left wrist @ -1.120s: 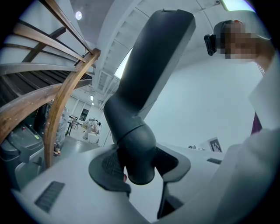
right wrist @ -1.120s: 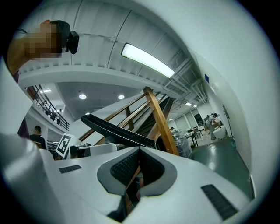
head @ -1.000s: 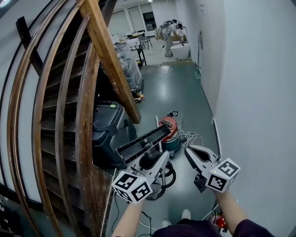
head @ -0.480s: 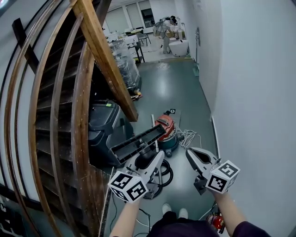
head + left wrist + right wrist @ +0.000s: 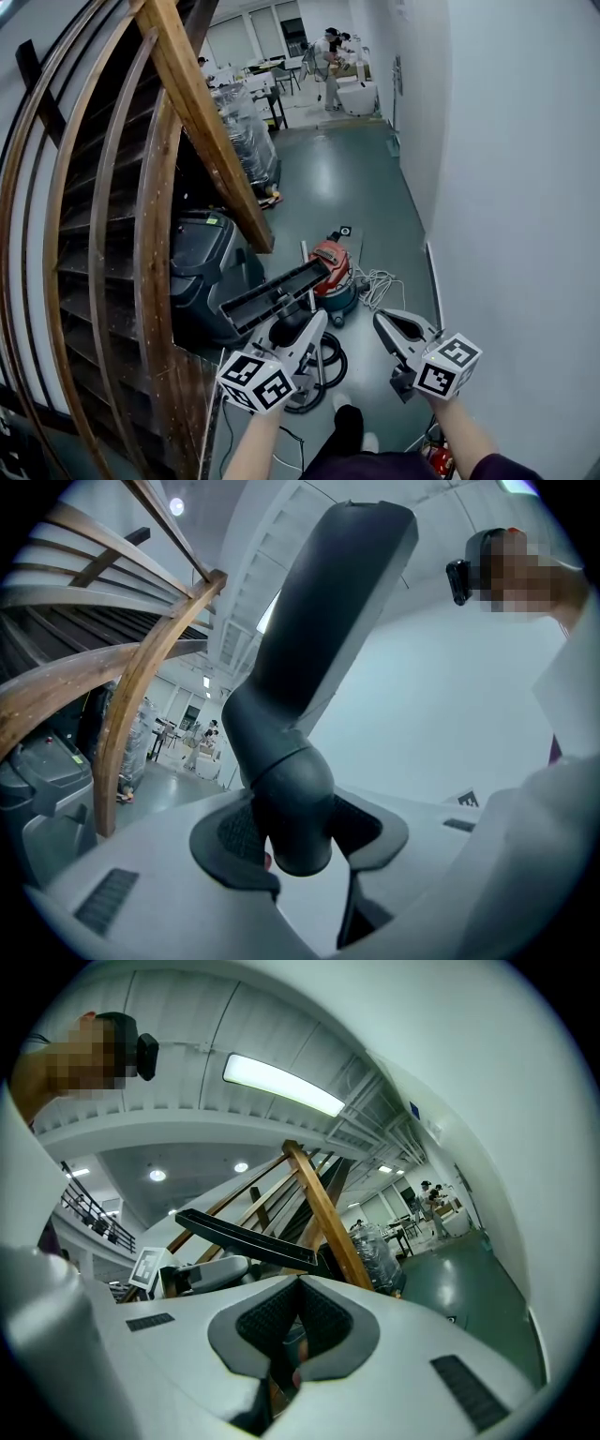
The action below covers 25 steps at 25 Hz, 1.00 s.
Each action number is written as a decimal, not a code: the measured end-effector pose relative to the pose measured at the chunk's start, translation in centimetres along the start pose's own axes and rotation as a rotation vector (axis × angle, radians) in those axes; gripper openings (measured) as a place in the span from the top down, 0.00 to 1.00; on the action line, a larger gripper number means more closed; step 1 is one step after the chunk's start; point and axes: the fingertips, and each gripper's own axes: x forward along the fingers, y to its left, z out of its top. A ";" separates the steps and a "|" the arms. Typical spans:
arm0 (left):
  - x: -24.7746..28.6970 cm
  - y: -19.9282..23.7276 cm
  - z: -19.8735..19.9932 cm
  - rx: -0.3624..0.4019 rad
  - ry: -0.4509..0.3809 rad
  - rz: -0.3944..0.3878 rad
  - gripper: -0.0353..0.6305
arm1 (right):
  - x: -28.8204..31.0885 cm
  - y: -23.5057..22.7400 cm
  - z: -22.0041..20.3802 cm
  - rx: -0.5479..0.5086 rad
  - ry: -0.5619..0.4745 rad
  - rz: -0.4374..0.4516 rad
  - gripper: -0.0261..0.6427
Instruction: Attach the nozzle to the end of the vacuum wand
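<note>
While the left gripper (image 5: 296, 330) is pinching the nozzle (image 5: 274, 296) by its neck, just this side of the vacuum (image 5: 330, 263), and the right gripper (image 5: 391, 324) is hanging pressed together, empty, the person is needing to line the neck squarely with the wand before pushing.

Looked like workshop or lab hall: wooden staircase (image 5: 208, 122), grey painted floor (image 5: 356, 187), plastic-wrapped stack (image 5: 246, 131), desks (image 5: 274, 73), people (image 5: 326, 47) at far end.
</note>
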 end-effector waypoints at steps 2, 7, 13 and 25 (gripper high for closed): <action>0.8 1.0 -0.1 -0.005 -0.001 0.002 0.69 | 0.8 -0.9 -0.1 0.004 0.007 -0.004 0.93; 2.9 4.3 0.2 -0.021 -0.004 0.010 0.69 | 3.6 -3.3 0.4 0.004 0.006 -0.019 0.93; 5.3 8.5 0.9 -0.049 0.004 0.012 0.69 | 7.5 -6.0 0.6 0.023 0.020 -0.021 0.93; 9.3 15.1 4.3 -0.024 -0.019 -0.032 0.69 | 15.9 -8.3 2.7 -0.033 0.026 -0.036 0.93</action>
